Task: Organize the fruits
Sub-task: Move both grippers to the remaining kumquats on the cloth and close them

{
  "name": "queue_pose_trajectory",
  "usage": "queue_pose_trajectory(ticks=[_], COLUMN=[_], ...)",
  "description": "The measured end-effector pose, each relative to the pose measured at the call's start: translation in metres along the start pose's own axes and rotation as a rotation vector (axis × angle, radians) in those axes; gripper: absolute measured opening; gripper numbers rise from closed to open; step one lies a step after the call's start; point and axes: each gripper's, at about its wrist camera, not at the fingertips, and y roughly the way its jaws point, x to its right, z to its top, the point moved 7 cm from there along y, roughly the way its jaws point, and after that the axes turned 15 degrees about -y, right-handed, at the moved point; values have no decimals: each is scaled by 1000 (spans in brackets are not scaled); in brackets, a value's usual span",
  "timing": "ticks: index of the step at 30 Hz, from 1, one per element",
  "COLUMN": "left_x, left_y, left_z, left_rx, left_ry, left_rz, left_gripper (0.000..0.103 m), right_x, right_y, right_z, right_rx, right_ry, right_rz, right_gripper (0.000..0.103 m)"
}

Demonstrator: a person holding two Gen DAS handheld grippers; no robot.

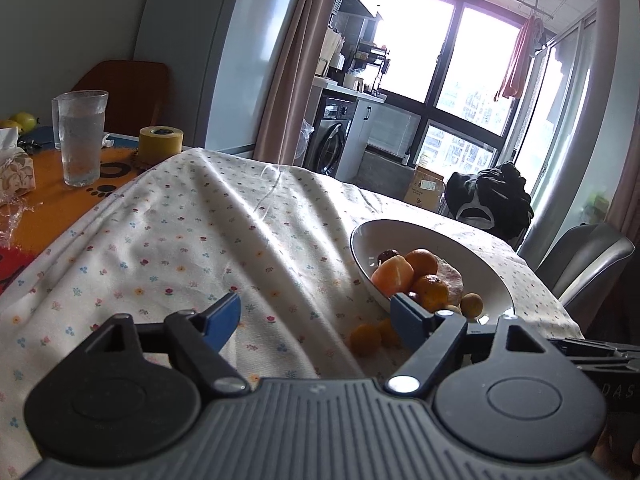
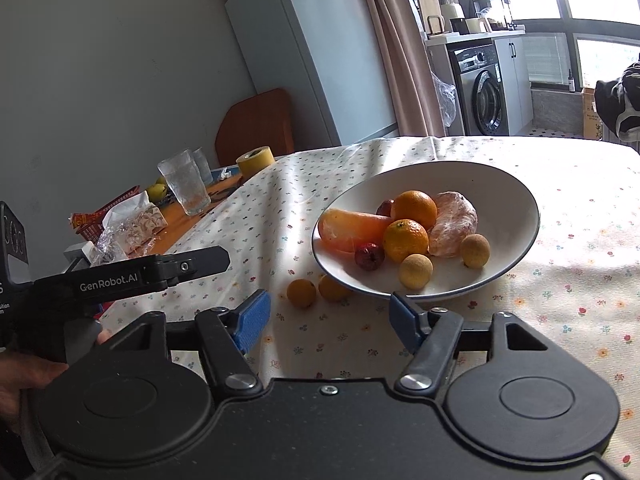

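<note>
A white bowl [image 2: 504, 200] stands on the flowered tablecloth and holds two oranges [image 2: 405, 239], a carrot-like orange piece [image 2: 352, 229], a peeled citrus [image 2: 454, 224], two dark red dates [image 2: 369, 256] and two pale round fruits [image 2: 416, 271]. Two small orange fruits [image 2: 301, 292] lie on the cloth just left of the bowl. My right gripper [image 2: 330, 322] is open, just in front of the bowl's near rim. My left gripper [image 1: 316, 322] is open too, with the loose small fruits [image 1: 366, 340] beside its right finger and the bowl [image 1: 472, 252] beyond.
On the bare orange table at the left stand water glasses [image 1: 82, 142], a yellow tape roll [image 1: 161, 144], tissues [image 2: 136, 220] and green fruit [image 2: 157, 191]. A fridge, a wooden chair and a grey chair [image 1: 584, 264] surround the table. A hand holds the left gripper's body [image 2: 120, 280].
</note>
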Motion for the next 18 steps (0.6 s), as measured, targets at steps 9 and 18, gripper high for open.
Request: queue_pose_trajectory(ticks=[9, 18], left_x=[2, 14], left_y=[24, 40], left_z=[-10, -18], left_rx=[-43, -84], left_ry=[3, 34], left_rz=[11, -22], left_gripper=[58, 42], right_x=[2, 4], right_y=[21, 35], right_z=[-10, -18], right_rx=[-32, -56], right_ry=[42, 69], right_rz=[19, 17], right_gripper=[51, 44])
